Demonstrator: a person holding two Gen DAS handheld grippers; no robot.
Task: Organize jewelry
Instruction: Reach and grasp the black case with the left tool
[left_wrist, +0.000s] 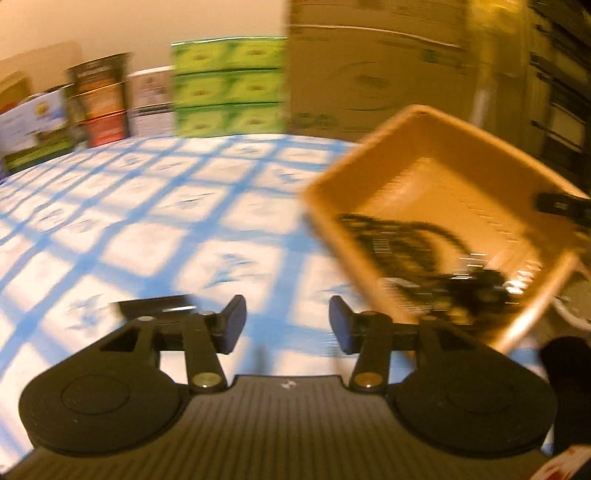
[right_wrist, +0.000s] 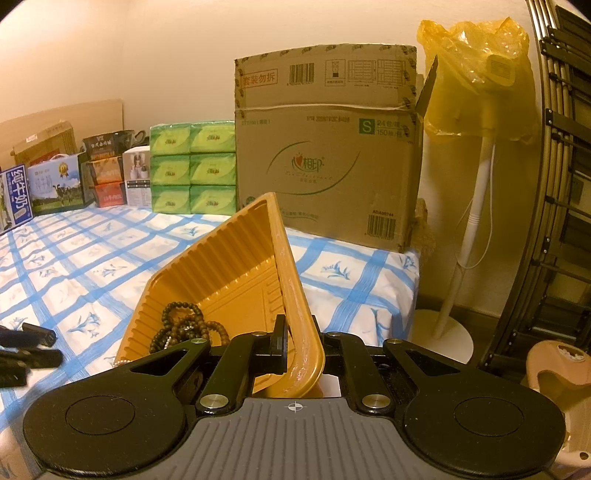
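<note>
Orange plastic tray (right_wrist: 236, 258), ribbed along its walls, tilted on a blue-and-white checked tablecloth (right_wrist: 74, 258) and gripped by its near rim. Right gripper (right_wrist: 299, 350) clamped tight on that rim, one pad inside the wall and one outside. Dark wooden bead strands (right_wrist: 184, 325), with a glimpse of pale pearl-like beads, gathered in the lowest corner of the tilted tray, touching its floor and ribbed wall. Same tray (left_wrist: 443, 177) and beads (left_wrist: 406, 247) in the left wrist view, blurred, at right. Left gripper (left_wrist: 287, 325) with jaws parted to a middling width, nothing between the pads, only bare cloth beyond; positioned just beside the tray's outer wall, not touching it as far as the blur allows. Left gripper's fingertips (right_wrist: 37, 338) also visible at the left edge of the right wrist view, apart from the tray.

Background: cardboard carton (right_wrist: 328, 147), stacked green tissue packs (right_wrist: 192, 166), smaller printed boxes along the wall, a fan stand under a yellow bag (right_wrist: 476, 74).

Progress, judged: jewelry already collected in the tray, apparently tangled in one heap; no piece seen loose on the cloth. Probably remaining: levelling and setting down the tray, perhaps separating the strands.
</note>
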